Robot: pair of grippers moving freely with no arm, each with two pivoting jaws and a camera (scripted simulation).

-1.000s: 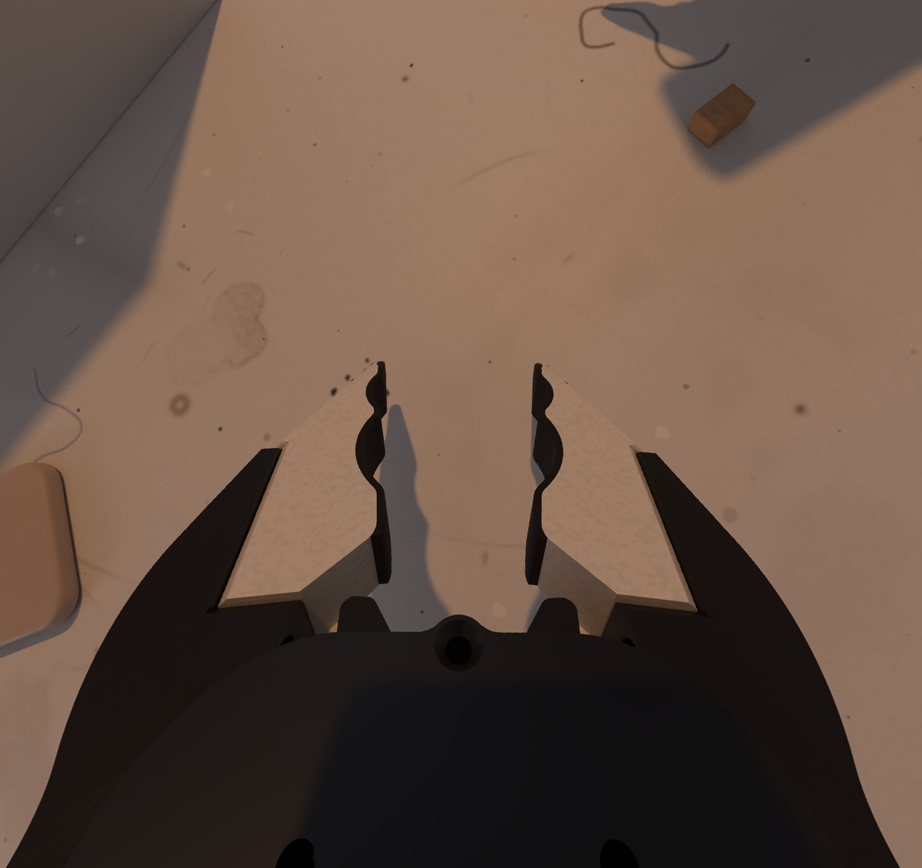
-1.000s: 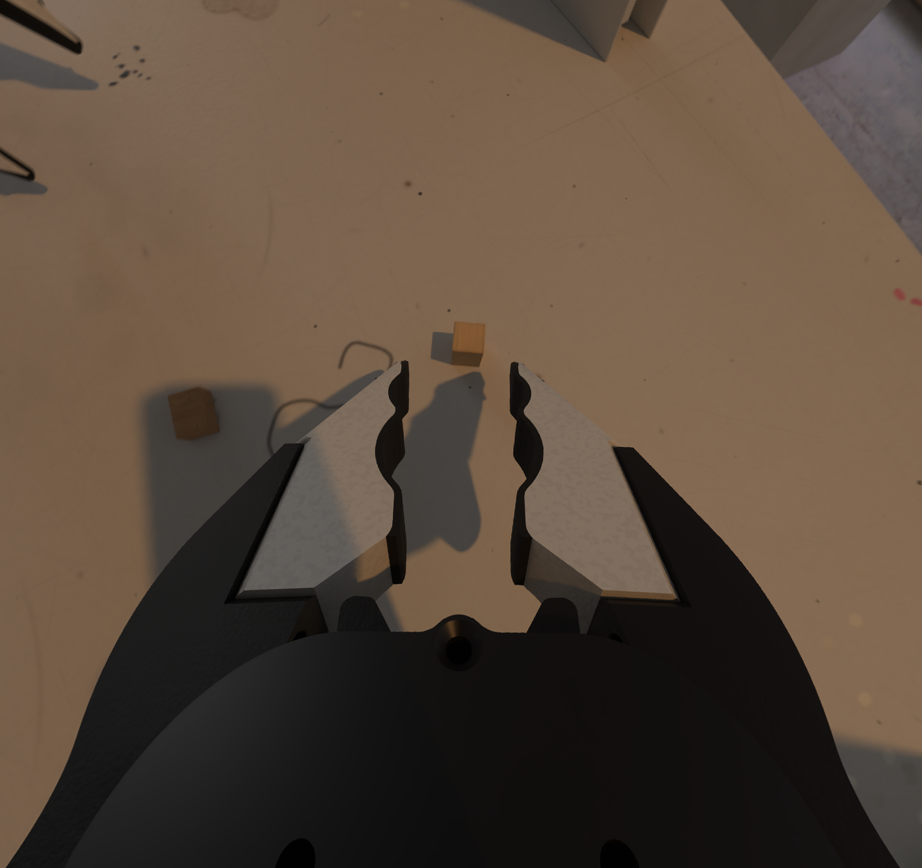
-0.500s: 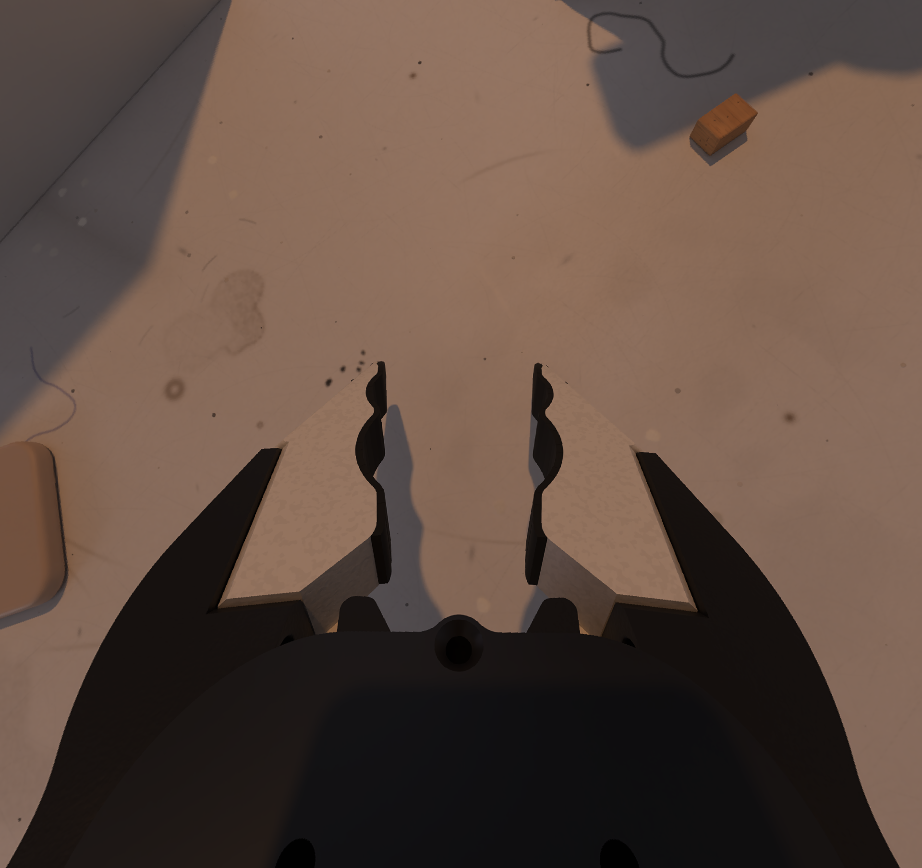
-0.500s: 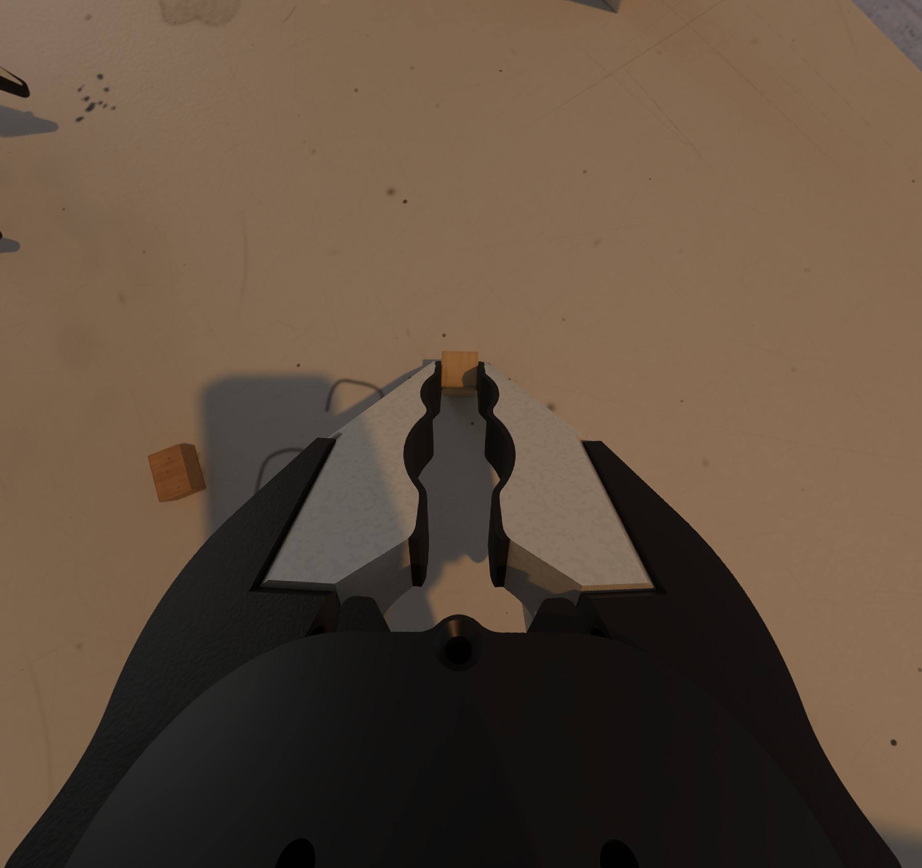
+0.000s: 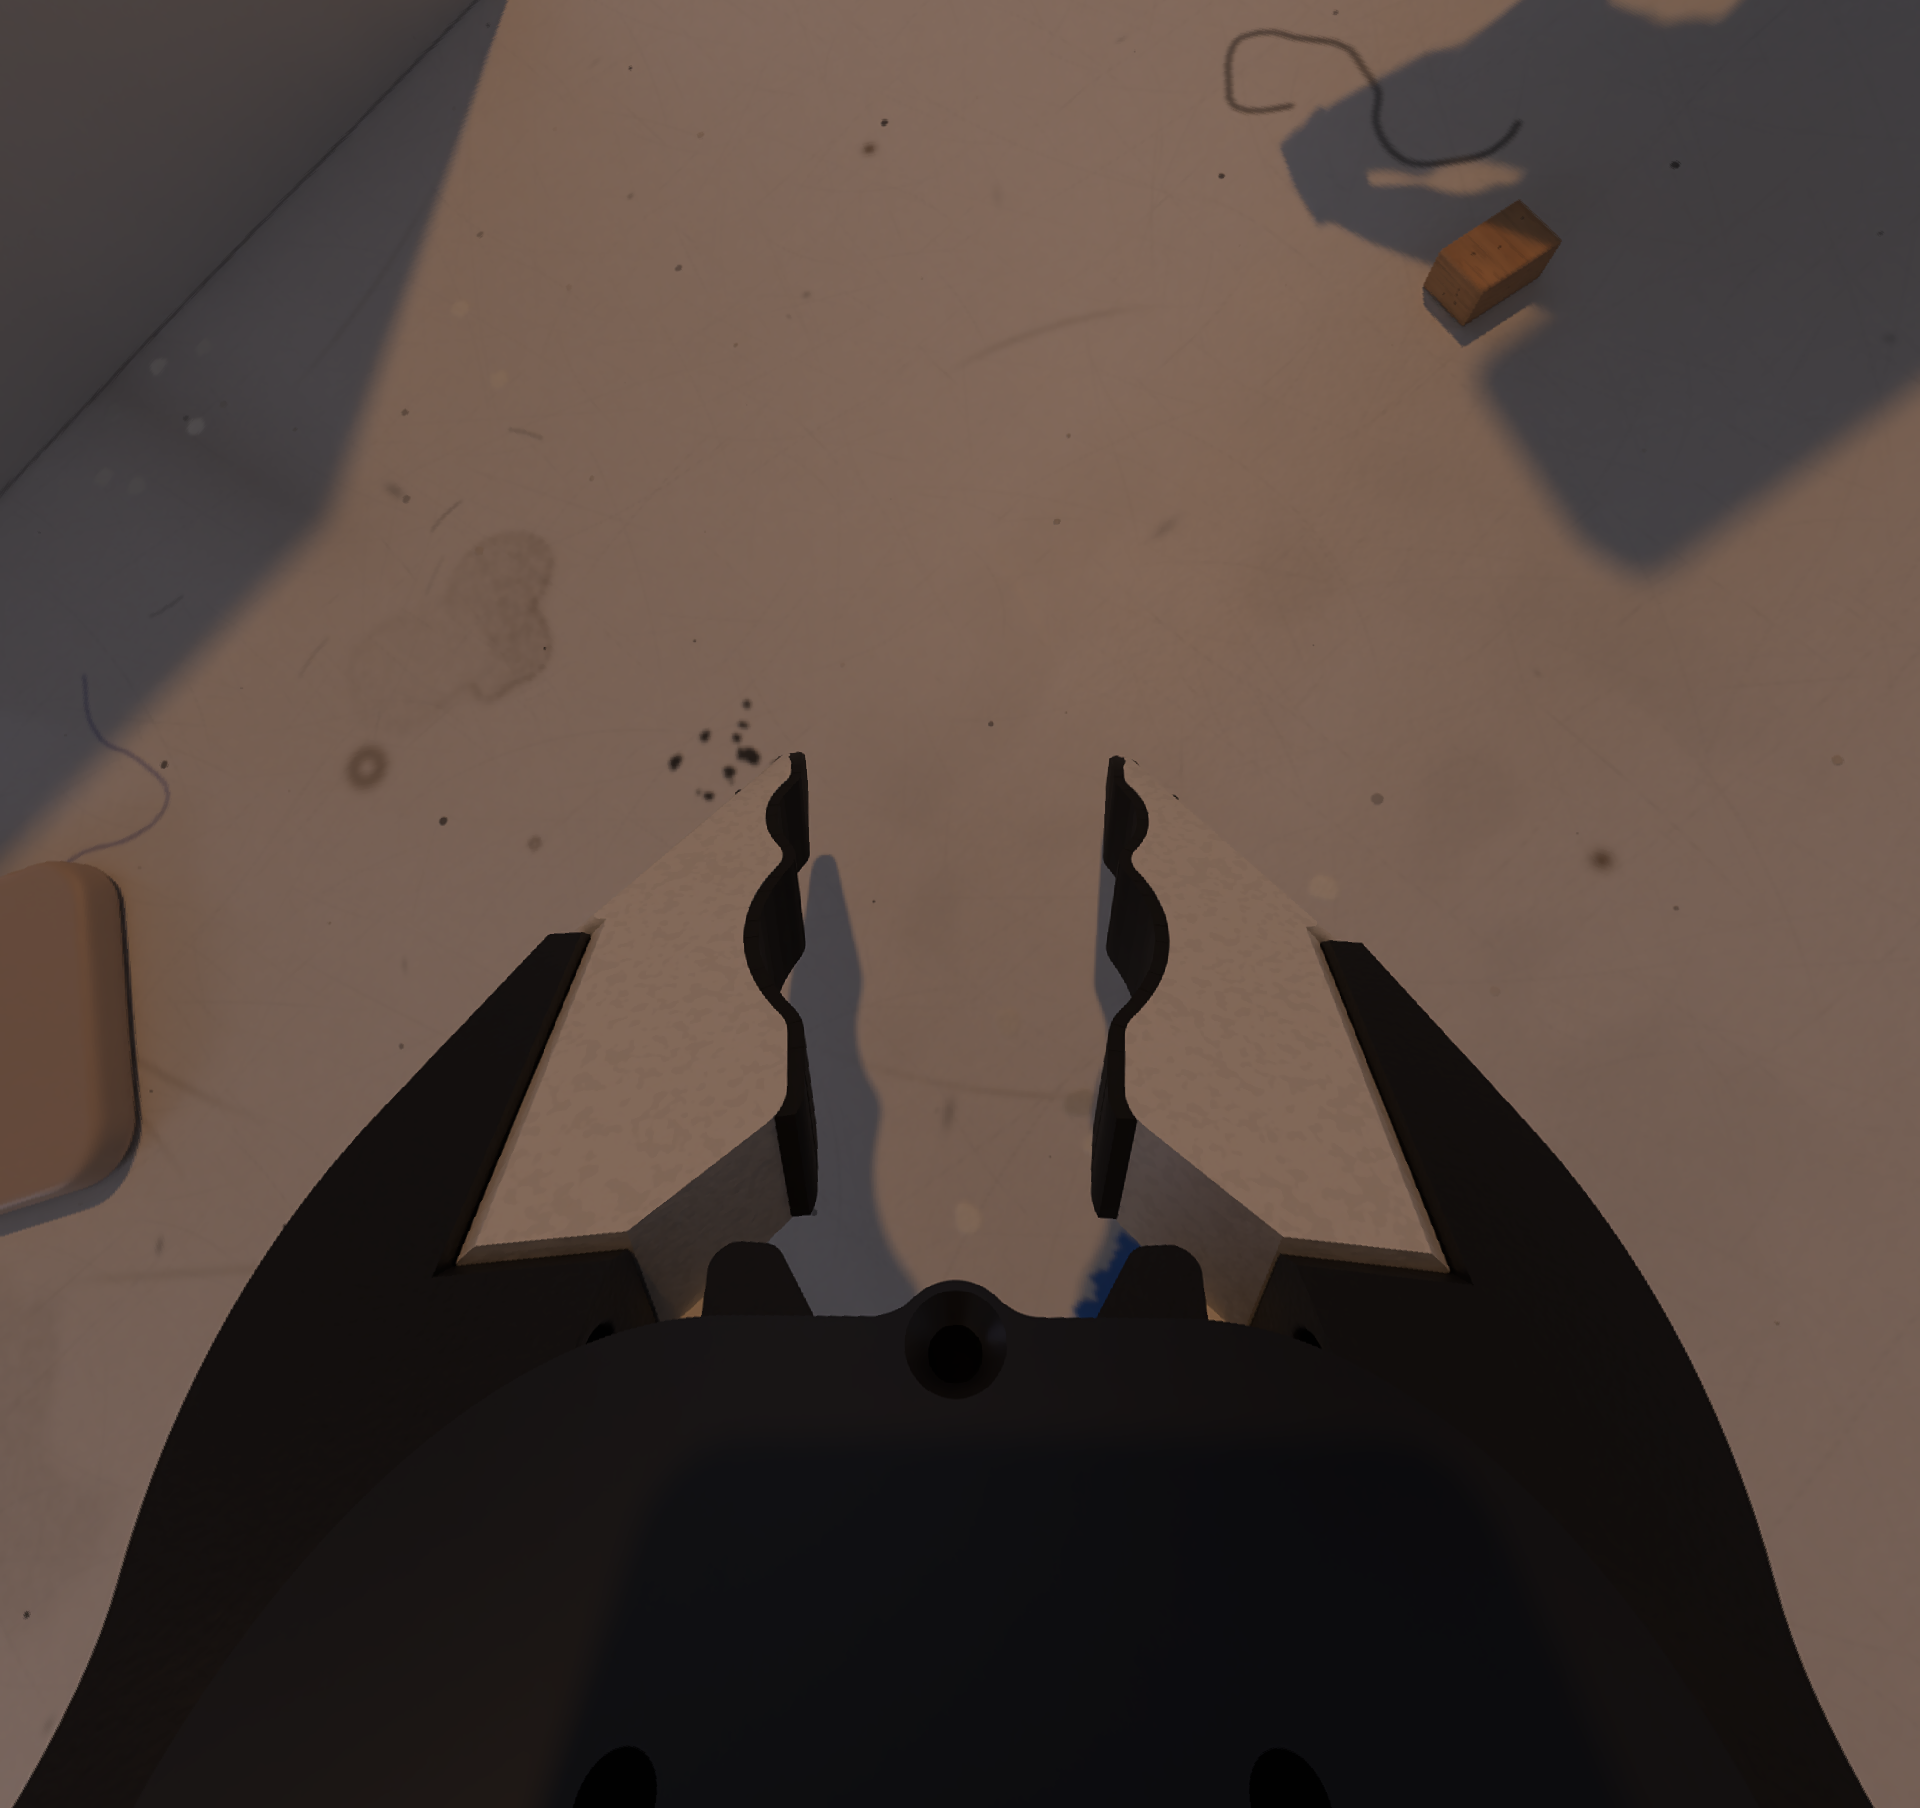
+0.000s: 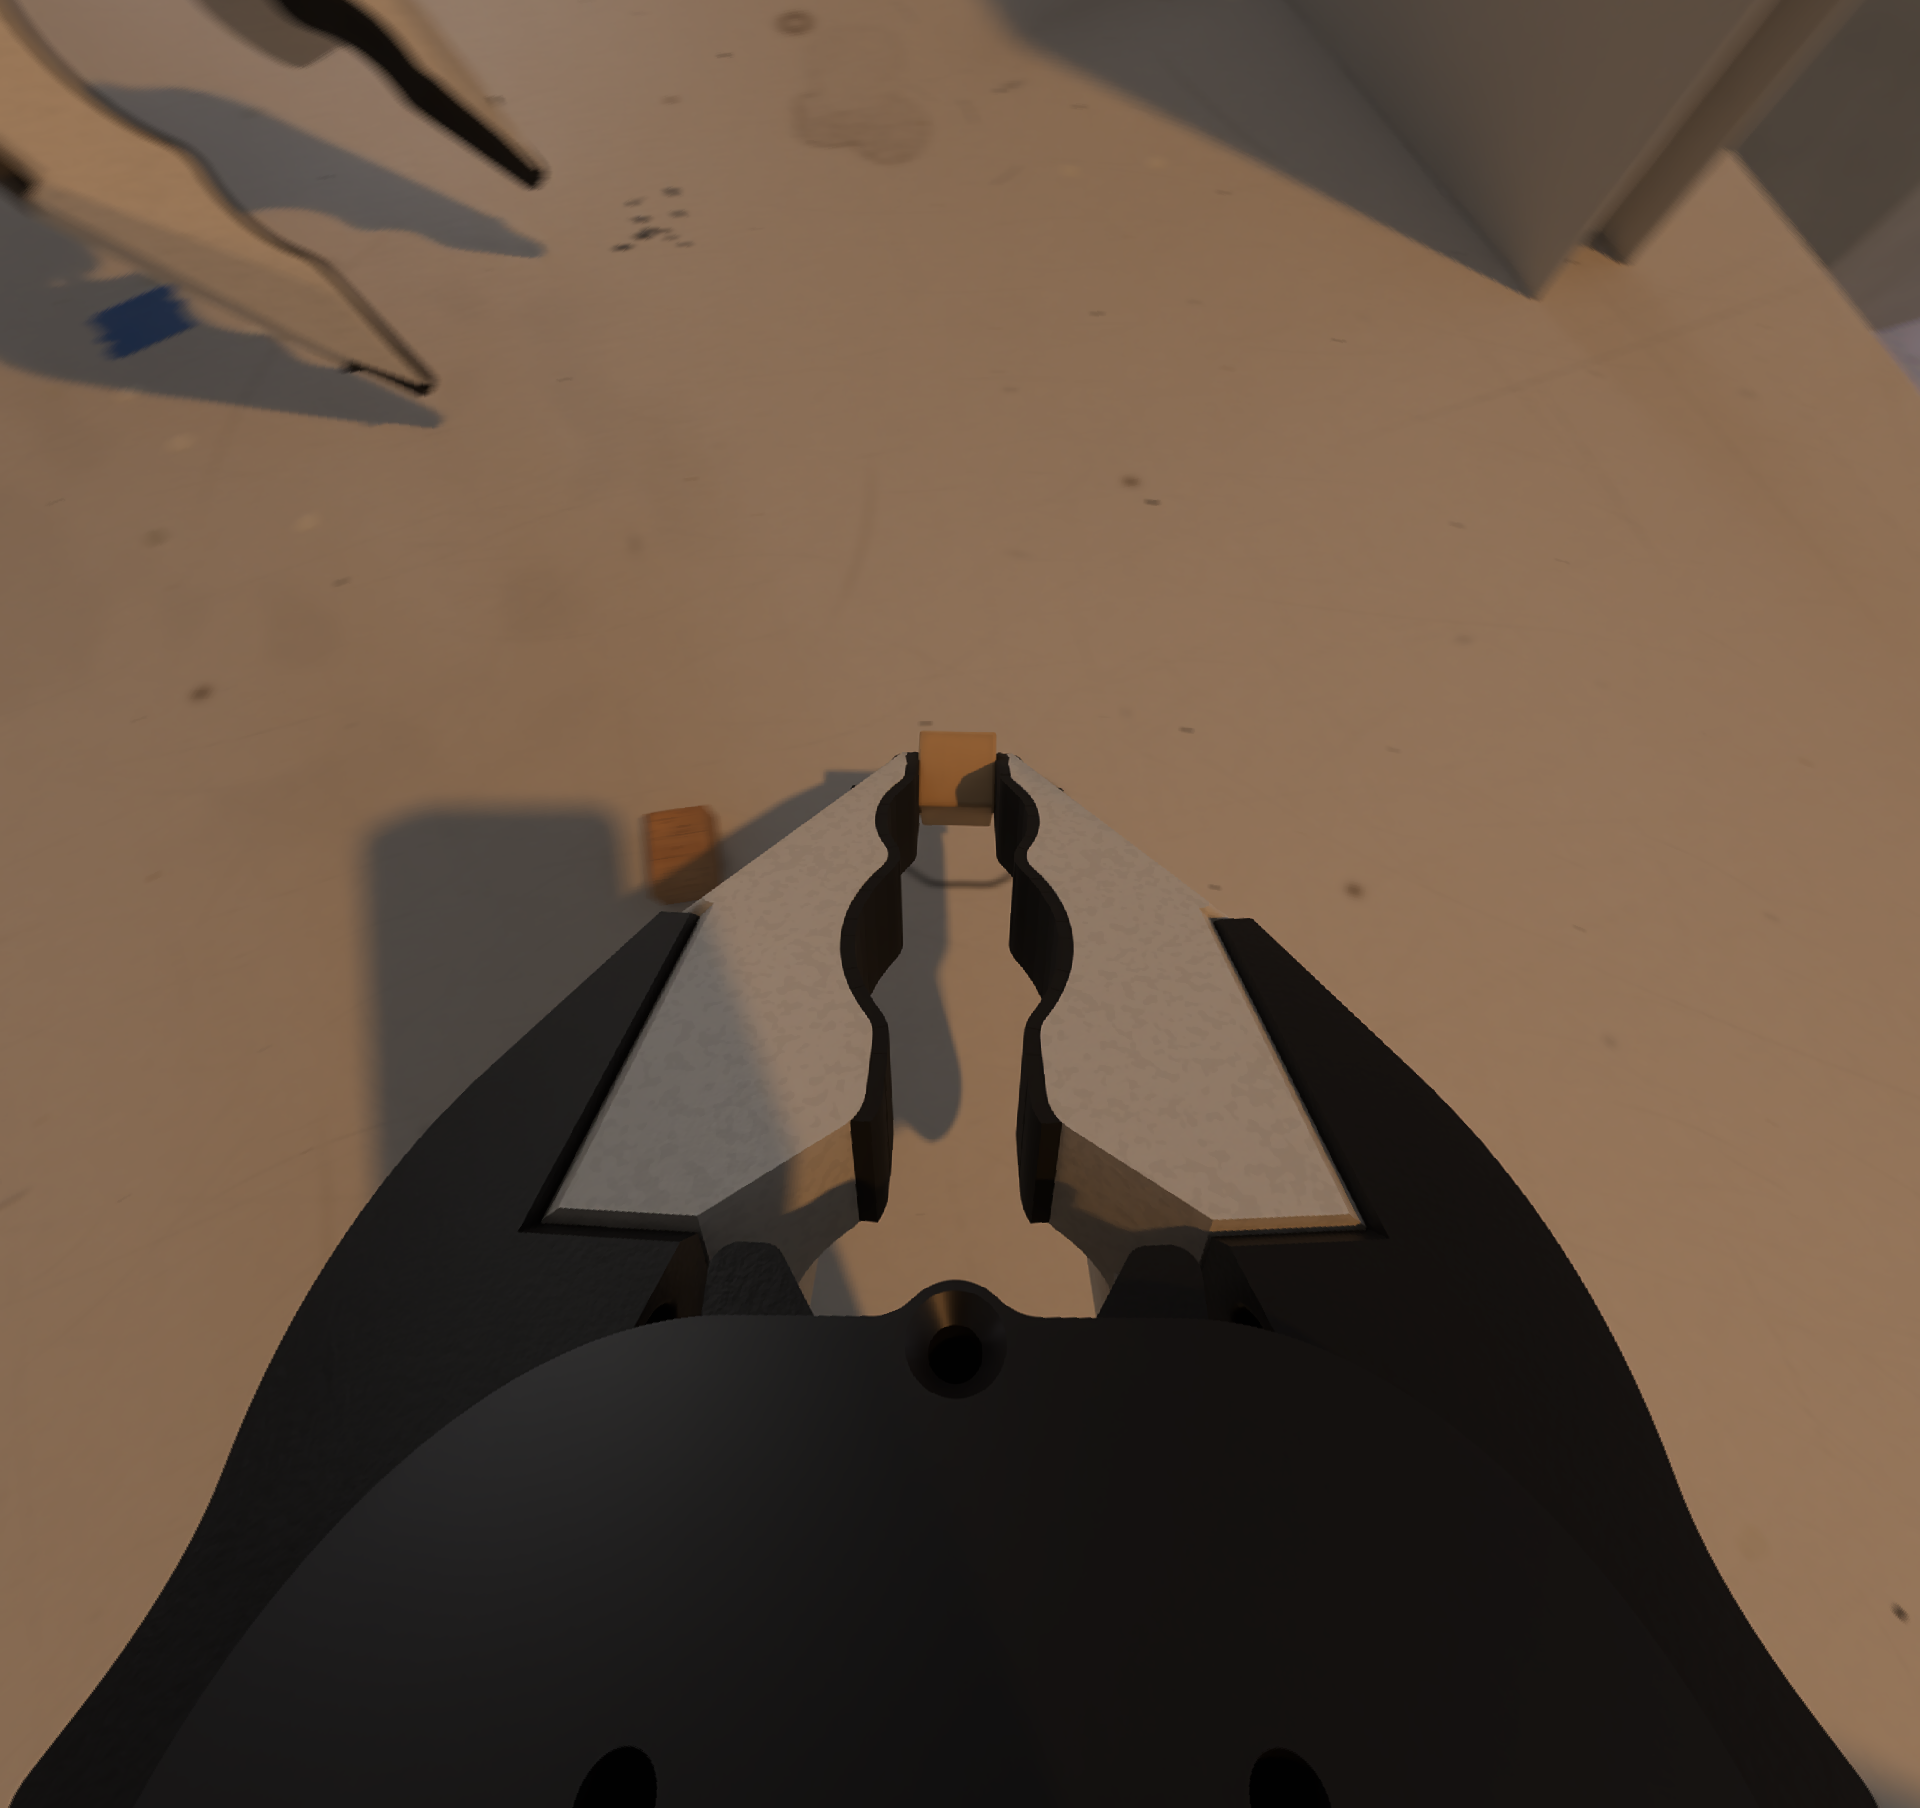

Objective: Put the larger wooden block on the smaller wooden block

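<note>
Right wrist view showing right tongs (image 6: pixel 958 773) nearly closed, pinching pale wooden block (image 6: pixel 956 752) at the very tips. Judging it light, rigid, smooth: gripping flat opposite faces. Left tongs (image 5: pixel 954 771) hanging wide apart, holding nothing, over bench (image 5: pixel 1039 511); darker wooden block (image 6: pixel 681 844) lying nearby.

dark cord (image 5: pixel 1361 101), blue mark (image 6: pixel 140 322), grey box (image 6: pixel 1507 44)

Your left gripper (image 5: pixel 954 771) has a matte black flared body, pale speckled finger plates edged with wavy black pads, and one round screw hole; your right gripper (image 6: pixel 957 771) looks identical, its plates greyer.
</note>
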